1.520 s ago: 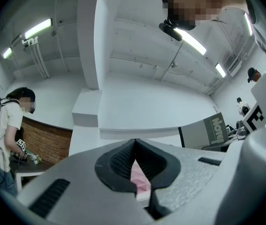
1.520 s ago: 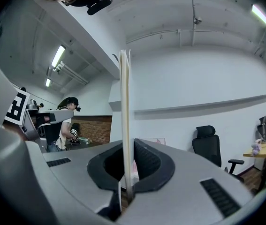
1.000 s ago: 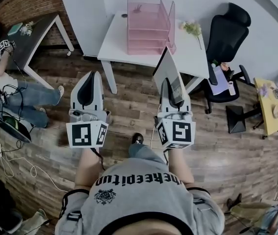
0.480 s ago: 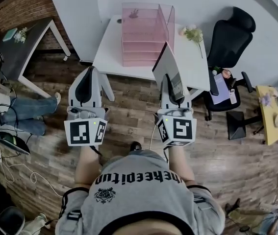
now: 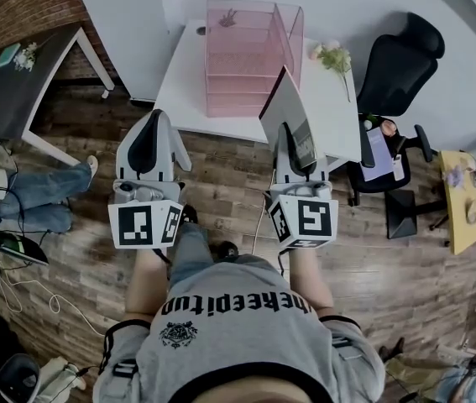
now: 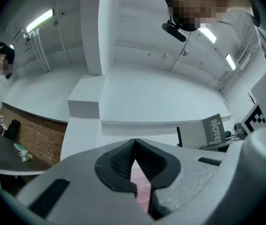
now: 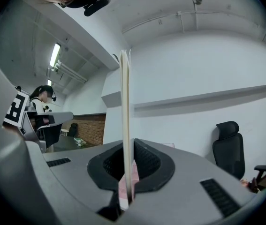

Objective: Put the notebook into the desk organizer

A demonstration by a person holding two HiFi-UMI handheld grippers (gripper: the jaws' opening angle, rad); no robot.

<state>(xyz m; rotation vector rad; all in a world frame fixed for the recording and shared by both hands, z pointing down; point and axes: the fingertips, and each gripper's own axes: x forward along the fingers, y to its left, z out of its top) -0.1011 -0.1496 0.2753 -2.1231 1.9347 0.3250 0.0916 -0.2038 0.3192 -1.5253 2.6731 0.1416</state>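
Note:
My right gripper [image 5: 291,134] is shut on a thin grey notebook [image 5: 286,116], held upright on edge above the front edge of the white desk [image 5: 185,82]. In the right gripper view the notebook [image 7: 125,125] rises edge-on between the closed jaws [image 7: 126,172]. The pink transparent desk organizer [image 5: 246,57] with stacked trays stands on the desk, just beyond and left of the notebook. My left gripper [image 5: 155,122] is shut and holds nothing, level with the right one, short of the desk's front edge. In the left gripper view its jaws [image 6: 133,159] meet, and the notebook [image 6: 203,131] shows at the right.
A small flower sprig [image 5: 332,55] lies on the desk right of the organizer. A black office chair [image 5: 397,65] stands right of the desk. A dark table [image 5: 28,74] and a seated person's legs [image 5: 36,193] are at the left. A yellow side table [image 5: 460,187] is at far right.
Both grippers and the notebook have come nearer to the desk; the organizer now lies closer ahead. The person's left leg has stepped forward.

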